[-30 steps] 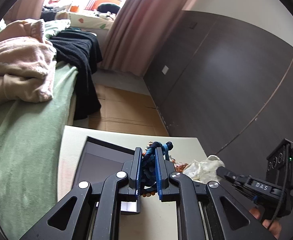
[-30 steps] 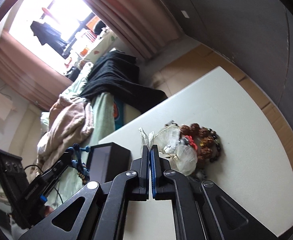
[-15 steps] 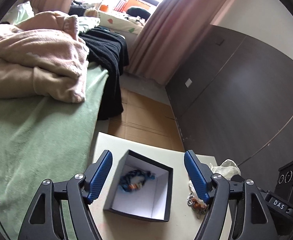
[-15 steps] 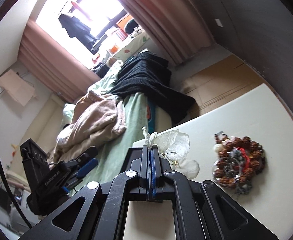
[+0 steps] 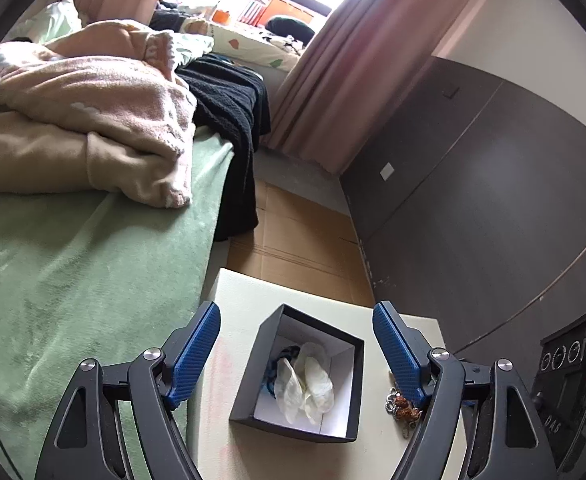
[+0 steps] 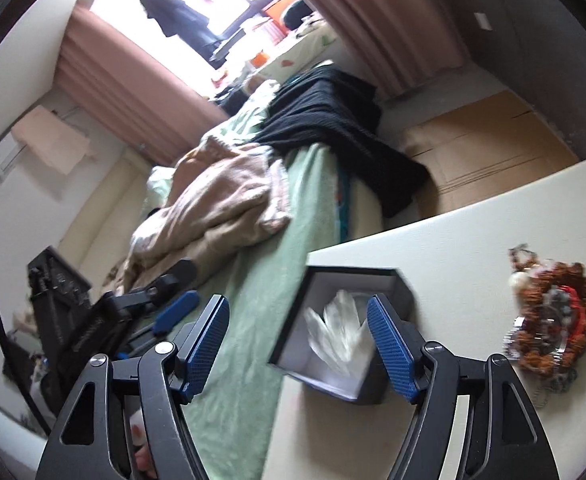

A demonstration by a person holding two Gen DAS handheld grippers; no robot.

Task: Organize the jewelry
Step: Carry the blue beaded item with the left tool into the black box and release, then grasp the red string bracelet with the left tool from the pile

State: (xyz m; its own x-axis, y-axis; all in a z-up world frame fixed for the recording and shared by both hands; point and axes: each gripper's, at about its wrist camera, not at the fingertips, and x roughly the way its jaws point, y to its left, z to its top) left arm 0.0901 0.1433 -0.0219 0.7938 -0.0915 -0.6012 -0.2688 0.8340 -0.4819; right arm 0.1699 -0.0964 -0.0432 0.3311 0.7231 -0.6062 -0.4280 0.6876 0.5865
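Near the counter's [image 5: 229, 432] left edge, the black box [image 5: 253, 368] holds a blue bracelet [image 5: 271, 364], seen only from the left wrist, under a white pouch [image 6: 341, 336]. Left tongs [image 5: 293, 356] and right tongs [image 6: 299, 344] are both opening, empty. Beaded bracelets [image 6: 553, 320] lie rightward. "DAS" marks the right tongs' body.

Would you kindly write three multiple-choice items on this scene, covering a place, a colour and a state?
1. Where does the white pouch lie?
A. in the box
B. on the bed
C. on the floor

2. What colour is the box outside?
A. red
B. black
C. green

3. What is between the right gripper fingers?
A. the pouch
B. the beads
C. nothing

A: the pouch rests inside the box, over a blue bracelet.
B: its outer walls are black.
C: the jaws are opening, with nothing pinched.
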